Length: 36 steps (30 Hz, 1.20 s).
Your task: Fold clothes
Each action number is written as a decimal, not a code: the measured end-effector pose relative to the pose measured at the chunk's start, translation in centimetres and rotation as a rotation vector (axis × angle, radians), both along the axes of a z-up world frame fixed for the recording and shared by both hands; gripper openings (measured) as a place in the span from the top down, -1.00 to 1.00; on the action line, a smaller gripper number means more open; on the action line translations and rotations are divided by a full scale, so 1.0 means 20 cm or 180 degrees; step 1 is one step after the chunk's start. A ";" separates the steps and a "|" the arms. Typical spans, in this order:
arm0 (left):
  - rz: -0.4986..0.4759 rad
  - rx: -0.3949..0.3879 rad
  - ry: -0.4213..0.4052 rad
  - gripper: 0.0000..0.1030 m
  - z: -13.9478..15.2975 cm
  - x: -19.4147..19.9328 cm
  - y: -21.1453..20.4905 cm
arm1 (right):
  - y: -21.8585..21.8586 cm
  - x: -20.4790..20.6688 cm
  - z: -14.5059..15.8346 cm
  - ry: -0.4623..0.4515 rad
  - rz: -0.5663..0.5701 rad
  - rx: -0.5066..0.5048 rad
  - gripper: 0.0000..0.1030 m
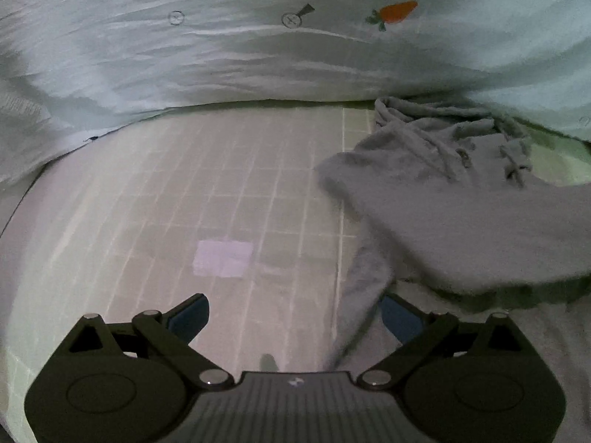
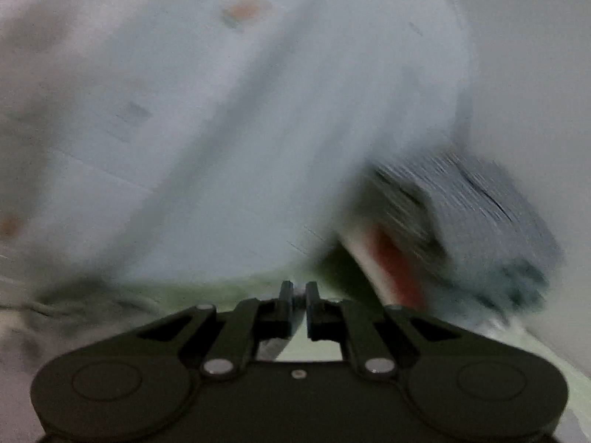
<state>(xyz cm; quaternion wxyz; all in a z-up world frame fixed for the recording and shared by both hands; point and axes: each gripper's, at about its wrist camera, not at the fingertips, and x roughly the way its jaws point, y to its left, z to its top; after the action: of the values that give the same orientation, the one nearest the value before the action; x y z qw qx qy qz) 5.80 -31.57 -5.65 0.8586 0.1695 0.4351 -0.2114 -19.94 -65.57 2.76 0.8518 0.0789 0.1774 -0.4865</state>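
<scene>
A grey fleece garment (image 1: 461,203) with drawstrings lies on the checked sheet (image 1: 221,192) at the right of the left wrist view. One strip of it trails down between my left gripper's fingers. My left gripper (image 1: 293,317) is open, its right finger (image 1: 400,319) beside that strip. In the blurred right wrist view my right gripper (image 2: 299,295) has its jaws close together, with a thin bit of pale fabric seeming pinched between them. The garment itself is not clear there.
A pale quilt with carrot prints (image 1: 258,37) is heaped behind the sheet and fills the right wrist view (image 2: 221,110). A blurred grey and red object (image 2: 461,229) lies at the right. A pale square patch (image 1: 223,258) marks the sheet.
</scene>
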 end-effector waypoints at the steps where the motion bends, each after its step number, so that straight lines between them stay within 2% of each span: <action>1: -0.0022 0.0038 0.0026 -0.93 -0.01 0.01 -0.02 | -0.07 -0.04 -0.05 0.0059 -0.0136 0.0122 0.83; 3: -0.0069 0.0116 0.0079 -0.93 -0.04 0.03 -0.05 | -0.13 -0.11 -0.12 0.0115 -0.0371 0.0304 0.73; 4: -0.0114 0.0161 0.0092 -0.93 -0.06 0.03 -0.06 | -0.13 -0.14 -0.15 0.0171 -0.0463 0.0350 0.52; 7: -0.0281 0.0302 0.0121 -0.93 -0.10 0.02 -0.10 | -0.11 -0.20 -0.23 0.0214 -0.0602 0.0455 0.19; 11: -0.0409 0.0382 0.0168 -0.93 -0.14 0.02 -0.14 | -0.07 -0.23 -0.32 0.0237 -0.0537 0.0767 -0.10; 15: -0.0434 0.0347 0.0166 -0.93 -0.14 0.03 -0.16 | -0.05 -0.19 -0.41 0.0437 -0.0516 0.0924 -0.62; 19: -0.0443 0.0334 0.0197 -0.93 -0.14 0.02 -0.16 | -0.05 -0.14 -0.49 0.0599 -0.0433 0.1031 -0.75; 23: -0.0416 0.0333 0.0292 -0.93 -0.16 0.00 -0.14 | -0.12 -0.15 -0.54 0.0325 -0.0485 0.1363 -0.76; 25: -0.0399 0.0291 0.0366 -0.93 -0.17 -0.01 -0.13 | -0.14 -0.13 -0.56 0.0365 -0.0535 0.1363 -0.77; 29: -0.0333 0.0320 0.0335 -0.93 -0.17 -0.01 -0.13 | -0.18 -0.07 -0.60 0.0544 -0.0503 0.1308 -0.76; 30: -0.0320 0.0315 0.0317 -0.93 -0.16 0.00 -0.14 | -0.19 -0.06 -0.61 0.0546 -0.0481 0.1321 -0.70; 32: -0.0300 0.0304 0.0285 -0.93 -0.15 0.00 -0.14 | -0.20 -0.06 -0.62 0.0479 -0.0387 0.1381 -0.45; 33: -0.0299 0.0308 0.0276 -0.93 -0.15 -0.01 -0.14 | -0.20 -0.06 -0.62 0.0426 -0.0336 0.1419 -0.19; 35: -0.0306 0.0322 0.0274 -0.93 -0.15 -0.01 -0.14 | -0.20 -0.04 -0.62 0.0392 -0.0240 0.1439 0.06; 36: -0.0310 0.0330 0.0274 -0.93 -0.15 -0.01 -0.14 | -0.19 -0.03 -0.61 0.0414 -0.0194 0.1419 0.26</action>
<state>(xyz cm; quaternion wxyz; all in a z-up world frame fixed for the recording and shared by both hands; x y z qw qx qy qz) 5.53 -34.46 -8.69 0.8179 0.2254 0.4732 -0.2372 -20.48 -69.41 -9.47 0.7850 0.2388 0.3325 -0.4649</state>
